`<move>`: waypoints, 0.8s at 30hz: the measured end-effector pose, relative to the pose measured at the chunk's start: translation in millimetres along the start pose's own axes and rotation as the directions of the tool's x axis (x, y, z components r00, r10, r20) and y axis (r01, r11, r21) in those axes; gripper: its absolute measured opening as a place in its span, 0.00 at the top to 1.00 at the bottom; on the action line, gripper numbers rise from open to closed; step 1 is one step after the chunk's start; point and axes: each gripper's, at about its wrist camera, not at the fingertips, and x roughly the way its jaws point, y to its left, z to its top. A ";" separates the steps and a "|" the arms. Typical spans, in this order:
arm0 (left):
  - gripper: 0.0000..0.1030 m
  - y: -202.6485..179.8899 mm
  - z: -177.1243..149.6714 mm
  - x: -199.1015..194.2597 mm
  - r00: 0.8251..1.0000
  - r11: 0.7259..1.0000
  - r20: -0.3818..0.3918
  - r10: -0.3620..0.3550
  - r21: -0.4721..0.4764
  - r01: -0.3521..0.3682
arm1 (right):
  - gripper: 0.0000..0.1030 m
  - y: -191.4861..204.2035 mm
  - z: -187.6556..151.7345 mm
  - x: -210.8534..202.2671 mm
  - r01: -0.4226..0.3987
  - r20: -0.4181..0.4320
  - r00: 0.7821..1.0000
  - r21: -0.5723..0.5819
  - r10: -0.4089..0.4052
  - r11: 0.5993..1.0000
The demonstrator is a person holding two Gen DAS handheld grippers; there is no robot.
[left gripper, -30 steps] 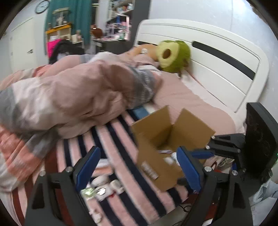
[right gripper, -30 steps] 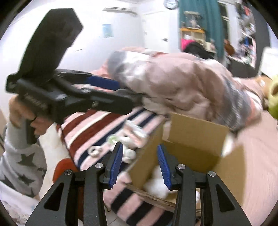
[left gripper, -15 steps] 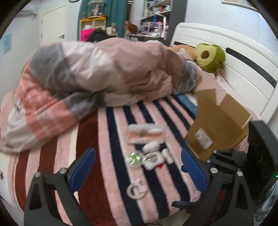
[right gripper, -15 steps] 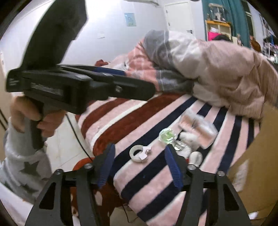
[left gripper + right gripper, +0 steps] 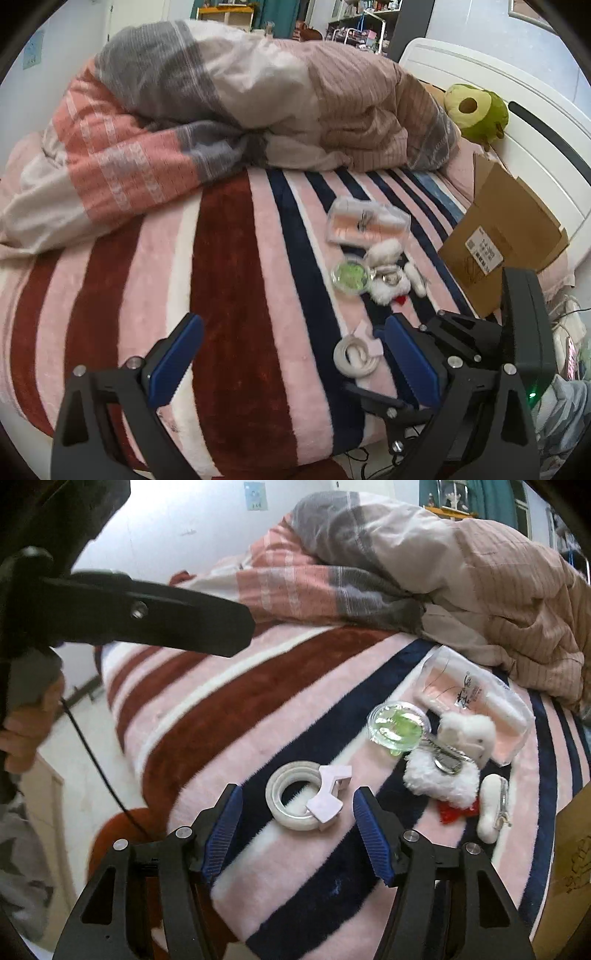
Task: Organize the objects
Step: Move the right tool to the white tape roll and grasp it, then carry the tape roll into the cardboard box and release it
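My right tongs (image 5: 297, 830) hang just over the tape roll (image 5: 295, 799), which lies flat on the striped blanket (image 5: 207, 716) of the bed, near its front edge. The jaws are closing at this moment, with the roll lying ahead of them between the two blue pads, but the pads do not press on it yet, so nothing is grasped. My left tongs (image 5: 291, 363) stand wide apart and empty over the same blanket; in the left wrist view the tape roll (image 5: 354, 356) lies just beside the right-hand pad.

I judge the roll to be light and stiff, a hard ring with a small pale plastic cutter (image 5: 328, 790) clipped on it. The smooth sides may slip, so I would take it across the ring, one pad on each outer side, away from the cutter, which may come loose. The blanket is soft and plush, so the roll may sink or tilt when I press.

Beyond it lie a round clear container (image 5: 399, 725) with something green inside, a white fluffy toy (image 5: 443, 779) with a metal key ring on it, a small white piece (image 5: 489, 808) and a clear flat pack (image 5: 476, 698). The toy is soft; the clear container looks hard and brittle.

The cardboard box (image 5: 498, 243) stands at the right, near the headboard. Its inside is not visible from here, so I cannot tell what it holds.
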 end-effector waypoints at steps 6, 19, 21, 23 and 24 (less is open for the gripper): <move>0.05 5.9 -10.3 10.5 0.999 0.999 -0.026 -0.033 -0.010 0.033 | 0.64 -2.6 -4.6 7.1 0.034 0.001 0.999 0.017 -0.034 0.999; 0.05 -14.4 9.2 4.0 0.981 0.981 -0.033 -0.193 0.015 0.193 | 0.64 3.9 29.5 -35.8 -0.013 0.081 0.997 -0.066 0.018 0.998; 0.06 -21.5 17.3 -0.7 0.976 0.976 -0.030 -0.215 0.030 0.216 | 0.64 2.4 37.8 -44.7 -0.017 0.093 0.995 -0.077 0.024 0.997; 0.13 -28.7 23.7 -6.6 0.969 0.967 -0.026 -0.246 0.052 0.247 | 0.64 0.2 45.5 -55.0 -0.021 0.110 0.993 -0.085 0.031 0.996; 0.19 -33.7 27.5 -10.1 0.968 0.966 -0.025 -0.250 0.067 0.251 | 0.64 -1.4 49.6 -60.6 -0.022 0.120 0.992 -0.088 0.032 0.996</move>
